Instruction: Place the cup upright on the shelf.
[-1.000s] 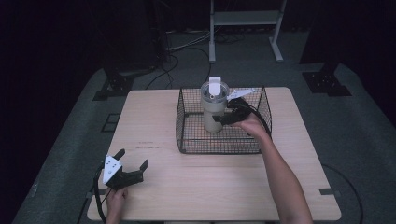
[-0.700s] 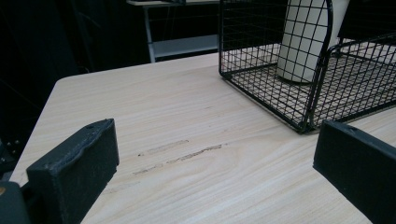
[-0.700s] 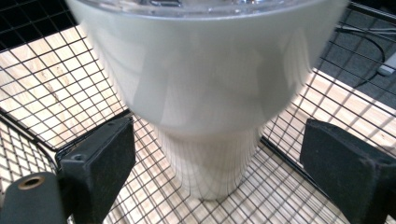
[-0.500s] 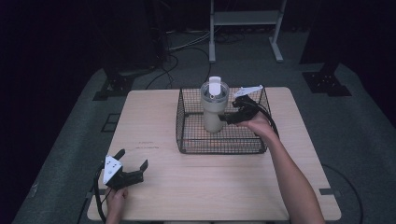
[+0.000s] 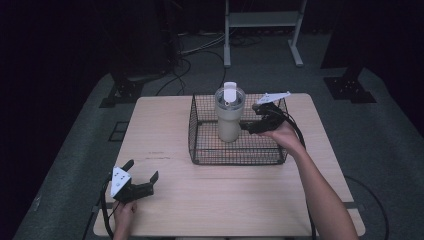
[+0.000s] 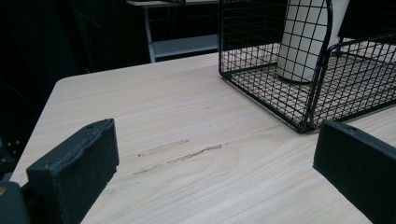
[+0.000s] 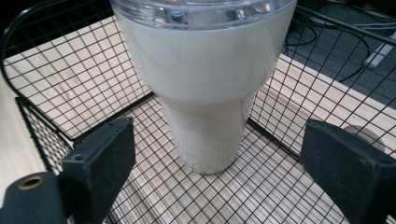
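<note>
I see the white tumbler (image 5: 229, 114) standing upright inside the wire basket (image 5: 200, 150) on the bench (image 5: 240, 195). My right tool (image 5: 248, 126) is released just beside it; left tool (image 5: 142, 181) released, well apart.

Wire basket (image 5: 238, 150) on wooden table (image 5: 225, 195)

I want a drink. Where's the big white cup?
The white cup stands upright inside the wire basket at the table's far side, just left of the right tool in the high view.
</note>
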Demonstrator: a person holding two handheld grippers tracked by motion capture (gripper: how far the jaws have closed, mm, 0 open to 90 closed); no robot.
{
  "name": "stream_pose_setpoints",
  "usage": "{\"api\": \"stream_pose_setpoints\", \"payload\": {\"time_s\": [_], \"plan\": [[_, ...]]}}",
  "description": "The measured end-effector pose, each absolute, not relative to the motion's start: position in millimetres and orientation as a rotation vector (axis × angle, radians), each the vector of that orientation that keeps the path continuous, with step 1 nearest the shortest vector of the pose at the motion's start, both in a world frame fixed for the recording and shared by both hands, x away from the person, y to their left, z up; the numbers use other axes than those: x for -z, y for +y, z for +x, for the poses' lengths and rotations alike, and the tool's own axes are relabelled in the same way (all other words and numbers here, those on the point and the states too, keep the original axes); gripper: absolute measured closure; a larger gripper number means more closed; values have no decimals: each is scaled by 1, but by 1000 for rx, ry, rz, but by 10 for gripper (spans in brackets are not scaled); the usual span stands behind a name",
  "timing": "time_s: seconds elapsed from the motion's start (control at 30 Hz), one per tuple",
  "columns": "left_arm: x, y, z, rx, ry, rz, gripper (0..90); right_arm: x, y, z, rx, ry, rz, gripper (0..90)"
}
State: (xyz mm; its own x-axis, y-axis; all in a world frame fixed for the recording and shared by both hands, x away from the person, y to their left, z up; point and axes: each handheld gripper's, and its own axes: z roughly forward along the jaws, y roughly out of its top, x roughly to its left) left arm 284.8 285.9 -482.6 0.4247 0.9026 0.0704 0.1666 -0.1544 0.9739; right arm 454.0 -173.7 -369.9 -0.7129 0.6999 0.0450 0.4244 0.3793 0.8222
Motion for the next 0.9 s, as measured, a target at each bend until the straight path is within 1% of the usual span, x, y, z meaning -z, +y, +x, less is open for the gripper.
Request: {"api": "stream_pose_setpoints", "payload": {"time_s": [0.43, 0.9], "plan": [[483, 286, 285, -861, 963, 1607, 0, 358, -179, 436, -1279, 2327, 955, 99], [483, 286, 285, -860, 965, 1606, 0, 356, -195, 419, -1294, 2326, 939, 99]]}}
